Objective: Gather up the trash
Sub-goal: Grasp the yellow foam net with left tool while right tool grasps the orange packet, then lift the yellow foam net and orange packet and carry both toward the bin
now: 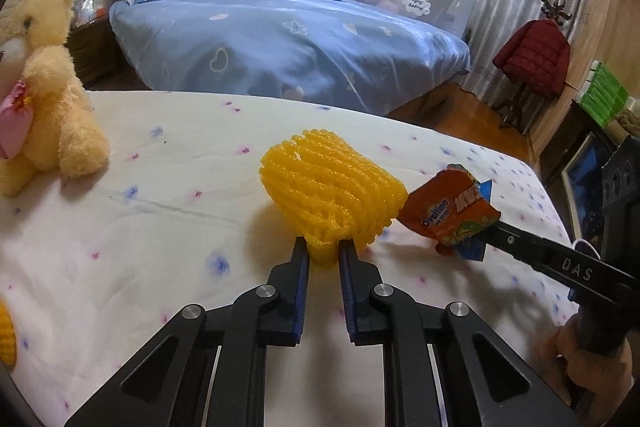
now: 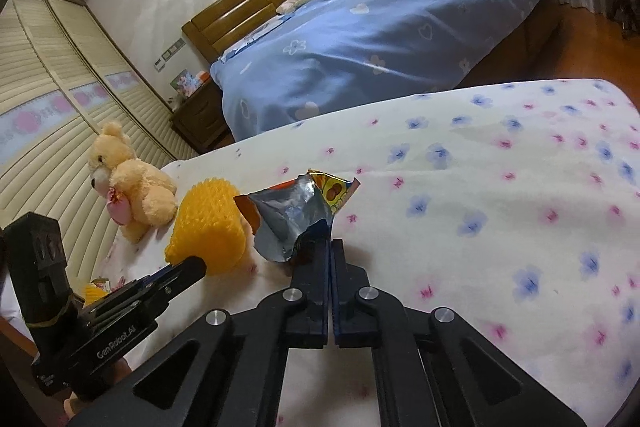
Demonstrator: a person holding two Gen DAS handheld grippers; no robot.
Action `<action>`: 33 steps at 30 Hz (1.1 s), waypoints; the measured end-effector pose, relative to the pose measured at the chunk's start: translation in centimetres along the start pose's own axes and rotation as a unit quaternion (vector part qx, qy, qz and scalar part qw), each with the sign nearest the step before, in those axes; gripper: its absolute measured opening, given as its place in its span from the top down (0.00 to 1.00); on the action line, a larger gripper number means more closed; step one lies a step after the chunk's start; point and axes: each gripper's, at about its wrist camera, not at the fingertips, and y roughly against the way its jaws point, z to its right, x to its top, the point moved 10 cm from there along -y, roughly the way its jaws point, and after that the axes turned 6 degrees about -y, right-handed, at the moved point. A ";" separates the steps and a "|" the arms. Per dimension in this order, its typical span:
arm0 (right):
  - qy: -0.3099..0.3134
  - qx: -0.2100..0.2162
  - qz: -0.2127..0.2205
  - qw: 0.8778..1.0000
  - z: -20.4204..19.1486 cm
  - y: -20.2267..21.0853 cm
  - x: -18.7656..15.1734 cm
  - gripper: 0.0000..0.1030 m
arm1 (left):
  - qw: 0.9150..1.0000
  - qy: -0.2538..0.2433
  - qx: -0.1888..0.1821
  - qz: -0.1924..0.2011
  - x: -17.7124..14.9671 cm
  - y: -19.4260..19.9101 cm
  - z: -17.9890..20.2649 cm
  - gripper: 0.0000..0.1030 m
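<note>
L wrist view: left hand-held gripper [image 1: 323,251] pinches yellow foam net [image 1: 332,195] by its base, lifted off the bed [image 1: 160,195] for carrying; R wrist view: right hand-held gripper [image 2: 330,247] clamped on snack wrapper [image 2: 296,215], likewise raised w/ trash ready for disposal

I have two pieces of trash in view. The yellow foam net [image 1: 332,201], a ribbed mesh fruit sleeve, stands up off the flowered sheet, its lower end squeezed to a narrow stalk and its upper part fanned wide. In my left wrist view it sits dead centre, leaning toward 1 o'clock. The snack wrapper [image 1: 450,213] is at its 3 o'clock, just beside it and maybe touching: an orange Ovaltine pack, torn open and crumpled, held clear above the sheet. In my right wrist view its silver lining [image 2: 290,215] faces me, the net [image 2: 208,227] at its 9 o'clock.
</note>
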 end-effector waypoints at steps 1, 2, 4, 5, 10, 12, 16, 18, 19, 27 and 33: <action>0.001 -0.001 0.002 1.000 0.0 0.4 -0.1 1.00 | 1.000 -0.001 -0.003 0.002 -0.2 0.3 0.2 0.87; 0.001 -0.001 0.004 1.000 0.0 0.8 -0.3 1.00 | 1.000 -0.002 -0.006 0.003 -0.4 0.7 0.6 0.87; -0.002 -0.001 0.006 1.000 0.3 1.8 -0.8 1.00 | 1.000 -0.006 -0.014 0.003 -0.8 1.3 1.2 0.87; -0.005 0.000 0.008 1.000 0.5 2.2 -1.0 1.00 | 1.000 -0.007 -0.018 0.004 -0.9 1.6 1.5 0.88; -0.014 -0.013 0.026 0.999 2.0 5.6 -2.2 1.00 | 0.999 -0.027 -0.030 0.009 -2.0 3.3 3.5 0.88; -0.023 -0.015 0.034 0.999 2.6 6.8 -2.6 1.00 | 0.999 -0.034 -0.034 0.011 -2.5 4.1 4.4 0.88; -0.037 -0.025 0.051 0.998 4.1 9.7 -3.7 1.00 | 0.998 -0.042 -0.046 0.010 -3.4 5.1 5.9 0.88; -0.038 -0.034 0.057 0.997 4.6 10.6 -4.1 1.00 | 0.998 -0.042 -0.054 0.010 -3.8 5.6 6.6 0.88; -0.038 -0.038 0.060 0.997 5.0 11.2 -4.4 1.00 | 0.997 -0.042 -0.057 0.009 -3.9 5.7 7.0 0.88; -0.049 -0.061 0.081 0.994 7.4 14.6 -5.8 1.00 | 0.995 -0.065 -0.075 0.001 -5.3 6.7 10.3 0.88; -0.058 -0.071 0.093 0.991 9.0 16.8 -6.7 1.00 | 0.993 -0.078 -0.083 -0.006 -5.9 7.0 12.1 0.88</action>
